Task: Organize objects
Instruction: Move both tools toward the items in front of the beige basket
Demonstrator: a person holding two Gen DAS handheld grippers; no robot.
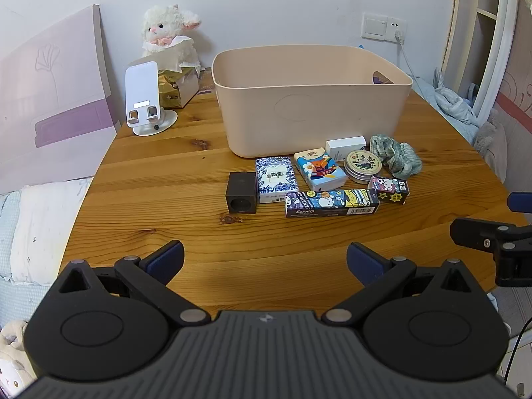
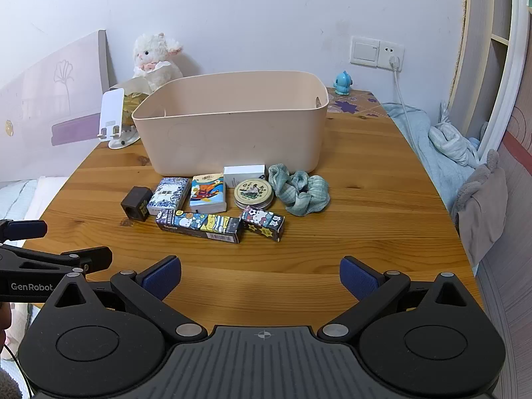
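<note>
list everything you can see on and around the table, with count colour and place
bin: 1, beige, back middle of table
black cube: 1, left end of the item row
tissue packs: 2, one blue-white, one with orange cartoon, before the bin
white box: 1, against the bin
round tin: 1, cream lid, beside the white box
scrunchie: 1, green checked, right end
cartoon boxes: 2, dark, one long and one short, nearest row
phone stand: 1, white, back left
plush lamb: 1, white, against the wall
blue figurine: 1, back right
table: 1, wood
left tongs: open, empty
right tongs: open, empty
</note>
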